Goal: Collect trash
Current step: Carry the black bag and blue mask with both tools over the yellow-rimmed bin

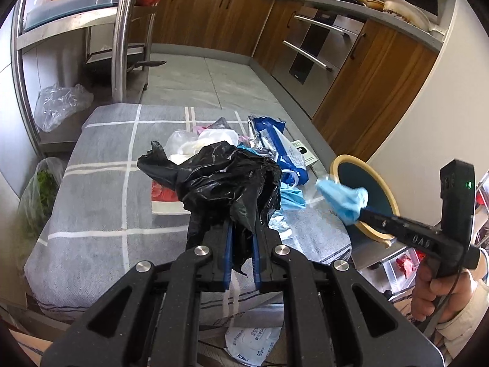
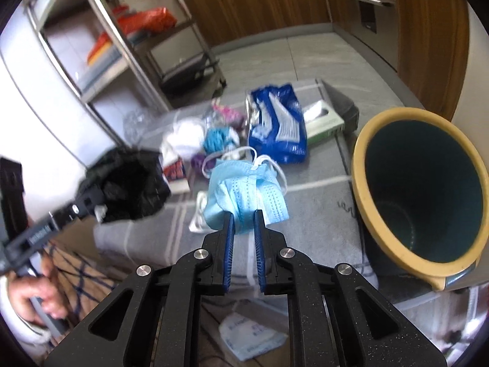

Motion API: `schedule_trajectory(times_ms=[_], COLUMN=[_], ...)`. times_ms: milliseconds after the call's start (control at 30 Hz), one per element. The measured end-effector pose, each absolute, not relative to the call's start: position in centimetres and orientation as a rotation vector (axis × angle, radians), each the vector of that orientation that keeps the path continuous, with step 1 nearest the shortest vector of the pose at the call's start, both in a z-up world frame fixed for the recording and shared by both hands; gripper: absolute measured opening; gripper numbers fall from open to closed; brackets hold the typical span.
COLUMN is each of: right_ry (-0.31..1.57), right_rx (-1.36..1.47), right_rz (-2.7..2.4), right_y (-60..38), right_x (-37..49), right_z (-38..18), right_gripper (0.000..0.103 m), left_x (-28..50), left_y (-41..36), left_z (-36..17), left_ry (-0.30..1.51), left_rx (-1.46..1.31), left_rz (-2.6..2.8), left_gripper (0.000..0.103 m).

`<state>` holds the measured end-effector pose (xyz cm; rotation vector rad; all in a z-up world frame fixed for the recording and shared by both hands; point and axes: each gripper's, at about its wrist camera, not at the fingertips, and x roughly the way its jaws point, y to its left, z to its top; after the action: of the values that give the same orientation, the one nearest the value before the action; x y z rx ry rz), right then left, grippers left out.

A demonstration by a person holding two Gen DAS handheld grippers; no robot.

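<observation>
My left gripper (image 1: pixel 241 229) is shut on a black plastic bag (image 1: pixel 220 180) and holds it above the grey checked cloth (image 1: pixel 101 202); it also shows in the right wrist view (image 2: pixel 128 183). My right gripper (image 2: pixel 244 217) is shut on a light blue face mask (image 2: pixel 244 189), lifted above the cloth, just left of the bin; the mask also shows in the left wrist view (image 1: pixel 343 198). A dark bin with a yellow rim (image 2: pixel 360 165) stands at the right edge of the cloth. More trash lies behind: a blue wrapper (image 2: pixel 276 125), white wads (image 2: pixel 183 134), a teal scrap (image 2: pixel 215 139), another blue mask (image 1: pixel 290 198).
A green and white box (image 2: pixel 324 122) lies by the blue wrapper. A steel shelf rack (image 1: pixel 122 30) stands at the left with clear bags (image 1: pixel 61 104) below it. Wooden cabinets (image 1: pixel 214 15) and an oven (image 1: pixel 311 49) line the back. A wipes pack (image 1: pixel 250 342) lies on the floor below.
</observation>
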<state>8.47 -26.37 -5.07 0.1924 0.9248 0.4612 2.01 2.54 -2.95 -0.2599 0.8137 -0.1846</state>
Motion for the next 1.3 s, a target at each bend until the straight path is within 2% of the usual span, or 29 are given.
schedule_trajectory(times_ms=[600, 967, 1300], right_ry=[0.808, 0.758, 0.789], right_rx=[0.308, 0.414, 0.415], right_rz=[0.329, 0.156, 0.049], right_y=[-32.2, -38.3, -40.6], right_x=[7.6, 6.3, 6.5], right_z=[-2.8, -2.8, -4.1], right_gripper=[0.014, 0.014, 0.014], left_x=[3.1, 6.5, 13.0], left_y=[-1.5, -9.7, -18.5], left_z=[0.3, 1.5, 1.8], left_ry=[0.739, 0.723, 0.756], left_rx=[-0.182, -0.129, -0.106], left_rz=[-0.301, -0.475, -0.627], left_gripper=[0.009, 0.009, 0.009])
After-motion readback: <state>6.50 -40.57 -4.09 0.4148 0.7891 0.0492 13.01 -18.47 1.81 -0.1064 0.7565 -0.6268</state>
